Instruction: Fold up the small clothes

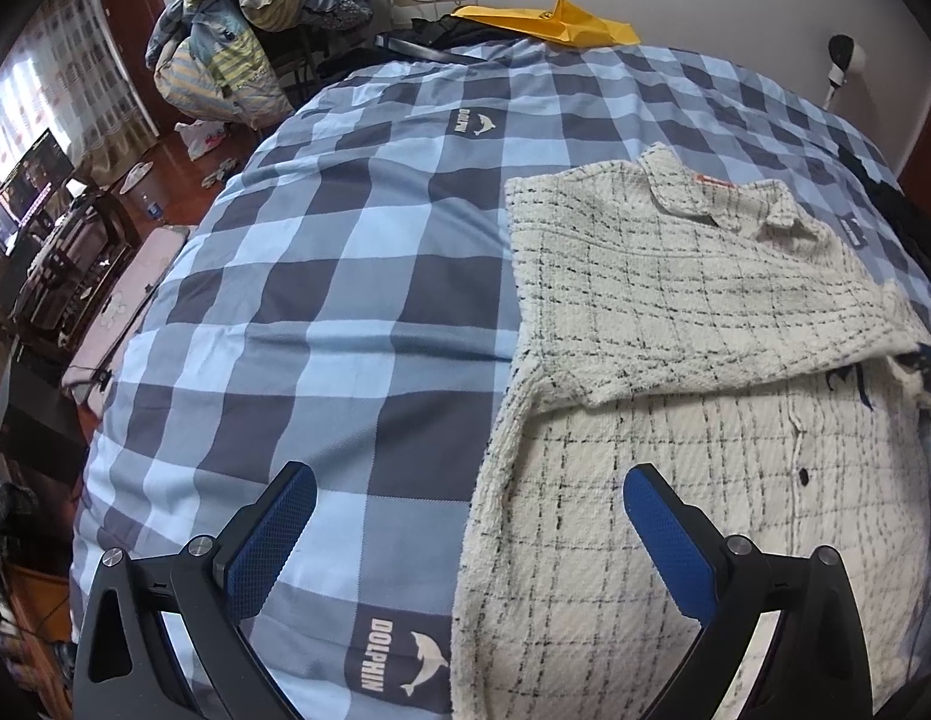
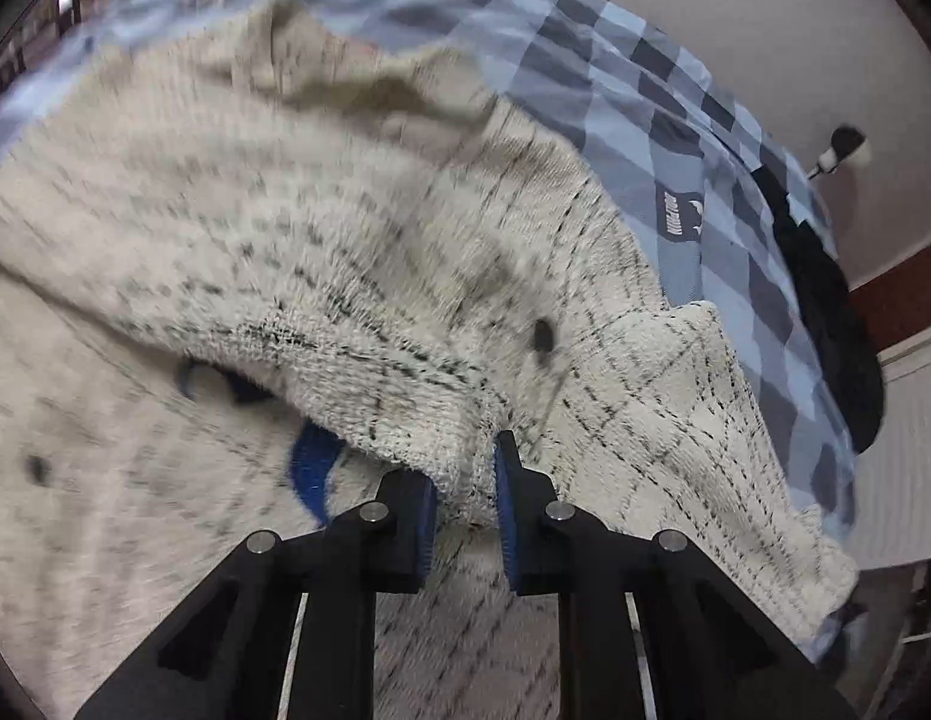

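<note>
While we survey from bed down to tongs, we record:

Bed [image 1: 357, 252]: we find the blue checked cover spread flat, carrying the garment.

Jacket [image 1: 675, 312]: we see the cream tweed piece on the bed's right part, its upper portion laid over the lower, buttons showing.

Right tongs [image 2: 465, 480]: we note the jaws clamped on a bunched edge of the jacket, fabric lifted; that view is blurred.

Left tongs [image 1: 471, 498]: we find the jaws apart, empty, hovering astride the jacket's left edge.

Risk: we judge the thick weave could slip from the narrow pinch, or the fold skew, since only one corner is held while the left side lies free.
</note>
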Demonstrator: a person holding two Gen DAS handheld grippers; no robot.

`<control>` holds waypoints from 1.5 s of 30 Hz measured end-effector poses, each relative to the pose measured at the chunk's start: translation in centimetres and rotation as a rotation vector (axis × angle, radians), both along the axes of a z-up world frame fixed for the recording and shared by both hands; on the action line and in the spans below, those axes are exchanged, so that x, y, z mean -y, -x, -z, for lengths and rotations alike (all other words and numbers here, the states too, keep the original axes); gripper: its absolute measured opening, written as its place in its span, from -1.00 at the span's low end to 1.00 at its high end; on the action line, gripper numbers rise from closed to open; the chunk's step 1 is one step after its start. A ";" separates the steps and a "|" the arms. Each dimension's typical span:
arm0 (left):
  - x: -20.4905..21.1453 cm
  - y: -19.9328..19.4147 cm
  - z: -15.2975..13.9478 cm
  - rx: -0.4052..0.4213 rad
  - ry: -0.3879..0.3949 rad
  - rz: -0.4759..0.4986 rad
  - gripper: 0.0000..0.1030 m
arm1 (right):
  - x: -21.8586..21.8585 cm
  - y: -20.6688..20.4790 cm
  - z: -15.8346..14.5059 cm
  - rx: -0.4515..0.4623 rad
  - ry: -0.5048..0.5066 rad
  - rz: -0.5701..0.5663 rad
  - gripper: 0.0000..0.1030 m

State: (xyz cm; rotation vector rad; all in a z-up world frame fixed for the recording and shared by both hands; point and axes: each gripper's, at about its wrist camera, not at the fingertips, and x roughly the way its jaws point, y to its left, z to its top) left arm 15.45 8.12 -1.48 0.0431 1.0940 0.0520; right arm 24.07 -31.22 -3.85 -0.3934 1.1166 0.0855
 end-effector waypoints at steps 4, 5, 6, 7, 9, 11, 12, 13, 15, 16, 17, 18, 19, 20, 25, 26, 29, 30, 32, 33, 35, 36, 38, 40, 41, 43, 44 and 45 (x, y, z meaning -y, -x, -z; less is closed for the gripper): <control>0.1 0.0 0.0 -0.002 0.004 0.000 1.00 | 2.0 0.1 -3.0 0.005 -0.129 0.037 -0.74; 0.0 0.1 0.1 -0.004 0.005 -0.002 1.00 | 2.1 -0.1 -2.8 -0.010 -0.151 0.046 -0.74; 0.0 0.0 0.1 -0.006 0.006 -0.003 1.00 | 2.3 -0.3 -2.3 -0.038 -0.162 0.053 -0.73; -0.1 0.0 0.3 -0.010 0.007 -0.005 1.00 | 2.0 -0.8 -0.7 -0.079 -0.160 0.059 -0.64; -0.1 0.0 0.4 -0.015 0.007 -0.007 1.00 | 2.8 -1.3 2.1 -0.197 -0.172 0.093 -0.28; -0.2 0.0 0.5 -0.019 0.006 -0.009 1.00 | 4.6 -1.5 3.7 -0.277 -0.234 0.173 -0.09; -0.2 0.0 0.6 -0.023 0.006 -0.009 1.00 | 6.2 -1.0 3.7 -0.274 -0.344 0.229 -0.08; -0.2 0.0 0.6 -0.025 0.004 -0.009 1.00 | 7.7 -0.3 3.3 -0.265 -0.443 0.276 -0.02; -0.1 0.0 0.6 -0.022 -0.002 -0.010 1.00 | 10.4 1.4 2.3 -0.227 -0.555 0.350 0.08; 0.0 0.1 0.6 -0.017 -0.008 -0.010 1.00 | 12.2 2.7 1.3 -0.173 -0.583 0.398 0.19; 0.0 0.1 0.5 -0.013 -0.011 -0.010 1.00 | 13.6 3.8 0.6 -0.135 -0.595 0.429 0.24; 0.2 0.2 0.4 -0.004 -0.015 -0.007 1.00 | 15.4 5.1 -0.3 -0.091 -0.606 0.467 0.28; 0.4 0.3 0.3 0.003 -0.017 -0.002 1.00 | 17.4 6.4 -1.2 -0.040 -0.614 0.513 0.29; 0.7 0.5 0.2 0.009 -0.021 0.006 1.00 | 19.0 7.5 -1.9 0.000 -0.615 0.555 0.29; 1.9 0.8 0.1 0.014 -0.054 0.037 1.00 | 28.2 13.0 -3.4 0.246 -0.473 0.899 0.30; 2.1 0.7 0.1 0.015 -0.067 0.040 1.00 | 29.7 13.5 -2.9 0.241 -0.449 0.955 0.30; 2.3 0.8 0.1 0.023 -0.088 0.042 1.00 | 34.1 14.0 -0.1 0.137 -0.484 1.084 0.30; 2.3 0.7 0.1 0.024 -0.091 0.039 1.00 | 35.4 14.5 0.7 0.121 -0.522 1.115 0.30; 2.2 0.6 0.1 0.023 -0.089 0.033 1.00 | 37.3 15.1 2.6 0.127 -0.629 1.159 0.30; 2.2 0.5 0.1 0.022 -0.089 0.031 1.00 | 38.2 15.1 3.5 0.127 -0.683 1.169 0.30; 2.3 0.3 0.3 0.020 -0.095 0.029 1.00 | 39.2 15.0 4.6 0.134 -0.785 1.185 0.30; 2.3 0.2 0.4 0.019 -0.101 0.029 1.00 | 39.8 15.0 4.9 0.141 -0.820 1.193 0.30; 2.5 0.1 0.5 0.018 -0.115 0.031 1.00 | 40.5 14.8 5.3 0.152 -0.851 1.216 0.30; 2.8 0.0 0.8 0.014 -0.133 0.036 1.00 | 41.0 14.4 5.4 0.169 -0.832 1.243 0.30; 2.9 -0.1 0.9 0.012 -0.139 0.038 1.00 | 41.5 14.0 5.6 0.174 -0.812 1.263 0.30; 3.3 -0.1 1.1 0.012 -0.158 0.044 1.00 | 42.3 13.9 5.9 0.176 -0.791 1.302 0.30; 3.4 -0.2 1.1 0.015 -0.165 0.047 1.00 | 42.5 13.9 6.1 0.175 -0.794 1.324 0.30; 3.5 -0.2 1.1 0.018 -0.170 0.048 1.00 | 42.8 13.9 6.2 0.180 -0.801 1.336 0.30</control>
